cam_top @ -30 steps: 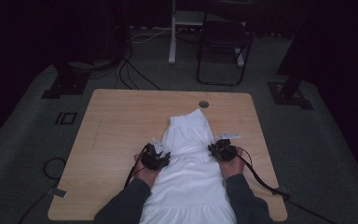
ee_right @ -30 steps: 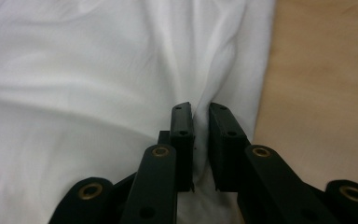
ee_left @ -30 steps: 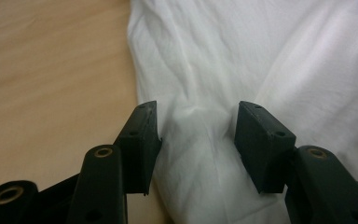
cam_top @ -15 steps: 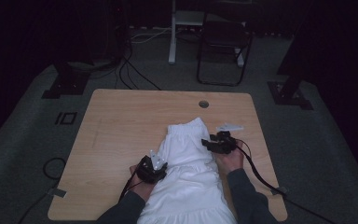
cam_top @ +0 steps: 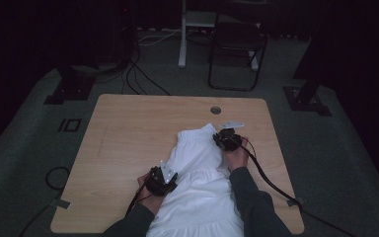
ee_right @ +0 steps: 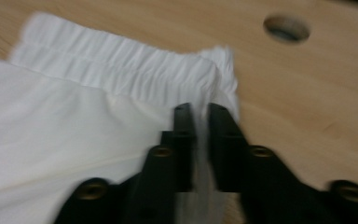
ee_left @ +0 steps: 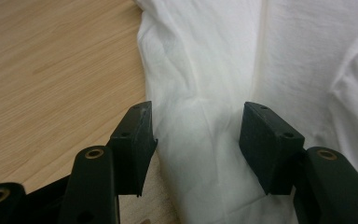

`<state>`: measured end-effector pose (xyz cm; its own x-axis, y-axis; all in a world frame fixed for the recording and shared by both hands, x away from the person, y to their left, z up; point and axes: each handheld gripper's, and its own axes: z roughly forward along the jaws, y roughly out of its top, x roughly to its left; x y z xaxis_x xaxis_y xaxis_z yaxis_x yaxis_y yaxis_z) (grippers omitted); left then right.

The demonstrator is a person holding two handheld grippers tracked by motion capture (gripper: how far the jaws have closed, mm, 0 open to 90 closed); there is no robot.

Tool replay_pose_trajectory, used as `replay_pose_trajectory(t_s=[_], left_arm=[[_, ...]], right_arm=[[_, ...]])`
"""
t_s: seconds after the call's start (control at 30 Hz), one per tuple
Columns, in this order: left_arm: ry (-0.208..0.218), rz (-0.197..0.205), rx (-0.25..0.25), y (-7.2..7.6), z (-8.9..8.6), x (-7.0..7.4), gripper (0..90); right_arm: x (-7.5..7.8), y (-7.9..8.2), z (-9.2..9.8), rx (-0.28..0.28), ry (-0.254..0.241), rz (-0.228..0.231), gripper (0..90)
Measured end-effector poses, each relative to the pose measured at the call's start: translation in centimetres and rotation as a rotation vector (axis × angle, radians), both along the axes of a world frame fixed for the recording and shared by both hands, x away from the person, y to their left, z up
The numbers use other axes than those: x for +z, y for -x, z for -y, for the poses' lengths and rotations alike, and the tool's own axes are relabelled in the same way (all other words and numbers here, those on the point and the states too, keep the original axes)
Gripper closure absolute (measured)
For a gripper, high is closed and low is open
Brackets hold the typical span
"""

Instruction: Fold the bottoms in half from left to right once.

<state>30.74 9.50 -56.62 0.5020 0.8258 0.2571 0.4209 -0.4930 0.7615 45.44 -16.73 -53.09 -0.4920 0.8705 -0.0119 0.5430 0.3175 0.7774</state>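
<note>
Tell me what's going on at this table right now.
A person is working on a white skirt spread on a wooden table, with a hand-held gripper in each hand. The right gripper is near the elastic waistband, its jaws nearly together with the skirt's edge pinched between them; they have just been closing. The left gripper sits at the skirt's left side, jaws apart and just opened further, with a fold of fabric between them.
</note>
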Motion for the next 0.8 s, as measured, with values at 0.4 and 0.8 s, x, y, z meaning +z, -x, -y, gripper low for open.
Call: replay_pose_trajectory(t_s=[0.4, 0.8], left_arm=[[0.003, -0.005, -0.001, 0.0, 0.0, 0.0, 44.8], [0.044, -0.036, 0.024, 0.1, -0.4, 0.0, 45.0]], right_arm=[[-2.0, -1.4, 0.3, 0.018, -0.071, -0.124, 10.0], [-2.6, -0.1, -1.0, -0.002, -0.008, -0.087, 58.8]])
